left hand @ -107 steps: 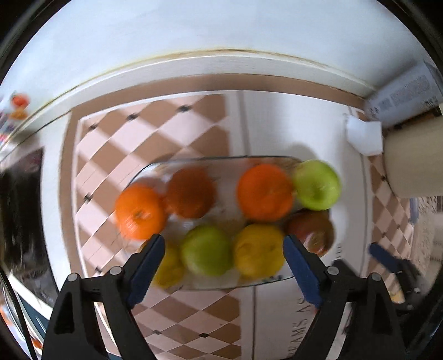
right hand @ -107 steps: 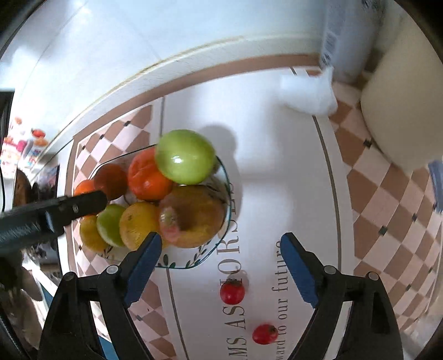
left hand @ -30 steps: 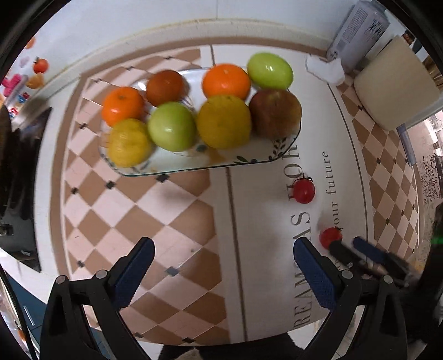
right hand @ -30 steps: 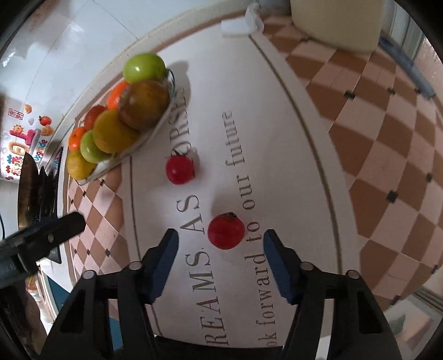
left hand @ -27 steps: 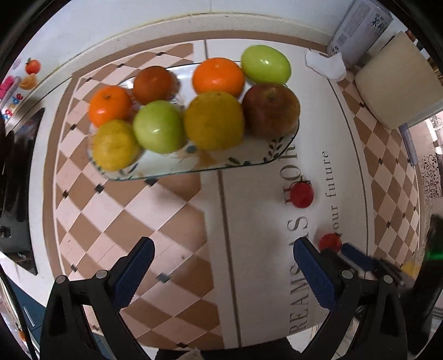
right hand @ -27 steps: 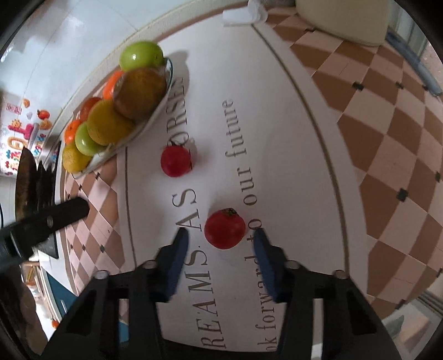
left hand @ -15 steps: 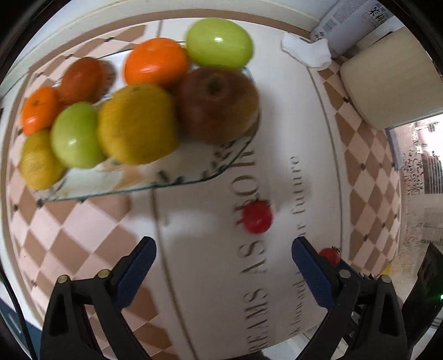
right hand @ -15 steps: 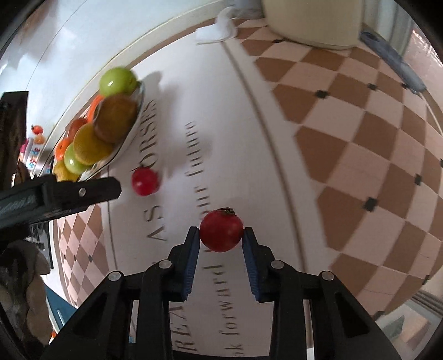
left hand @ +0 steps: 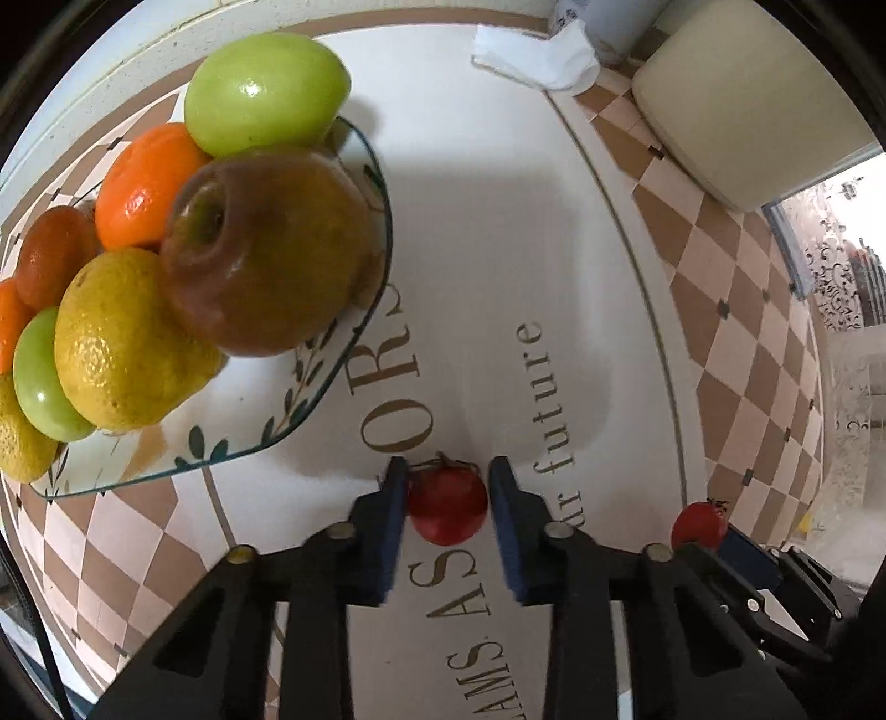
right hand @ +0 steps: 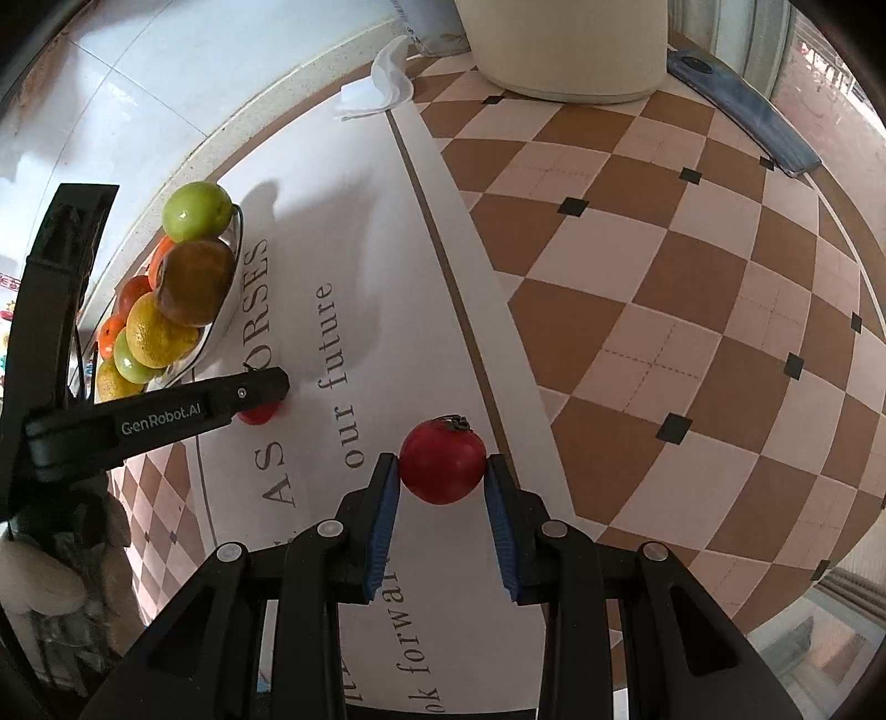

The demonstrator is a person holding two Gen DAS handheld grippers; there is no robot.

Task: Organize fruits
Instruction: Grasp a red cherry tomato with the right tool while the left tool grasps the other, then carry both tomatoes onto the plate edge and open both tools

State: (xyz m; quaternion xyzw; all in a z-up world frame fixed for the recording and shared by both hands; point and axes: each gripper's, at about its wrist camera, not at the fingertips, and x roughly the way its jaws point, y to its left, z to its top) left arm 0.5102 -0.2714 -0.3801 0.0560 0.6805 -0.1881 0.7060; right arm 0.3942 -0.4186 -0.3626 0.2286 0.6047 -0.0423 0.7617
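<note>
Left wrist view first: your left gripper [left hand: 447,487] is clamped on a small red tomato [left hand: 447,505], its blue pads [left hand: 392,515] pressing both sides of it. The tomato sits low over the white band of the mat [left hand: 498,232] that covers the worktop, right on the printed brown lettering. Just beyond and to the left of the gripper lies the glass tray [left hand: 310,399] with a leaf pattern on its rim. It is packed with fruit: a brownish apple [left hand: 266,249] nearest the tray's right end, a green apple [left hand: 266,94] behind it toward the wall edge, an orange [left hand: 144,183] beside that, and a yellow citrus [left hand: 122,343] in front. More oranges and a second green apple crowd the tray's left end. At the back right corner a crumpled white tissue [left hand: 537,52] lies next to a cream container [left hand: 742,94].

Right wrist view: your right gripper [right hand: 441,471] is likewise closed on a second tomato [right hand: 441,462], its stem end up, held at the border where the white band meets the brown and beige checks. Whether this tomato touches the mat you cannot tell. To its left, your left gripper reaches in from the side, its tip over the first tomato. The two tomatoes are near each other, both well clear of the tray's right end.
</note>
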